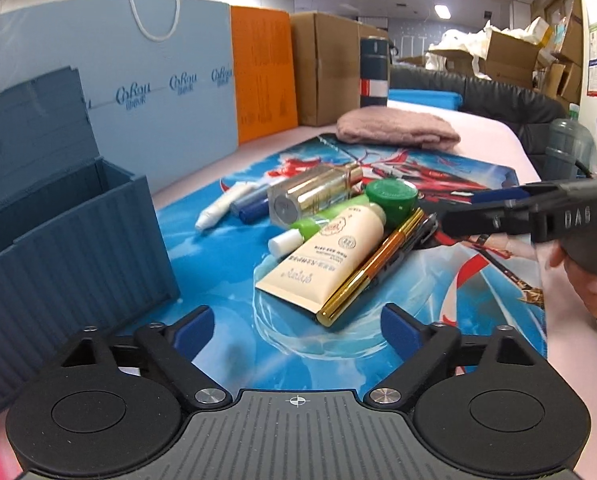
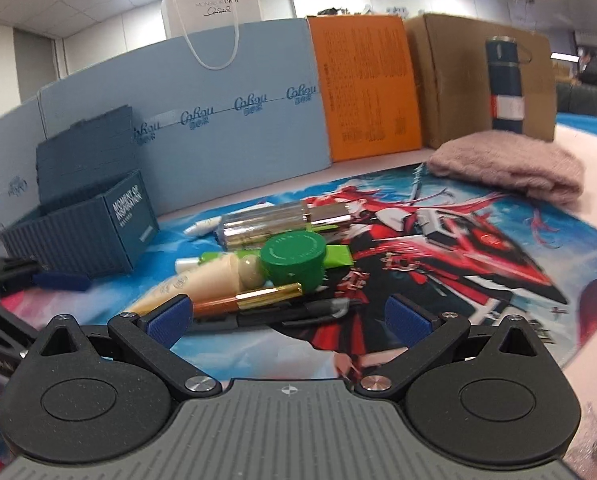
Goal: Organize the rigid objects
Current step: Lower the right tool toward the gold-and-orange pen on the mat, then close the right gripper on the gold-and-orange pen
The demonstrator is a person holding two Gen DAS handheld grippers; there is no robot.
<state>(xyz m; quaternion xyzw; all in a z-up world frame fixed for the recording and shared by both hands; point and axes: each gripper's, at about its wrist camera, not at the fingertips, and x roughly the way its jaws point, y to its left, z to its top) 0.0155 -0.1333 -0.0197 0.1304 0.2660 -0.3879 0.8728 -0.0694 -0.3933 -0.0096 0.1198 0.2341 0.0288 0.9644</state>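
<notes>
The gold pen is seen lying crosswise just ahead of the right gripper, nearer than the left gripper; both are spread, nothing held.

I see a glossy printed blue mat on the desk, with a smooth cream plastic tube, a shiny gold metal pen and a mirror-bright silver bottle lying on it. The ribbed dark blue box looks matt; the folded pink cloth looks fuzzy.
</notes>
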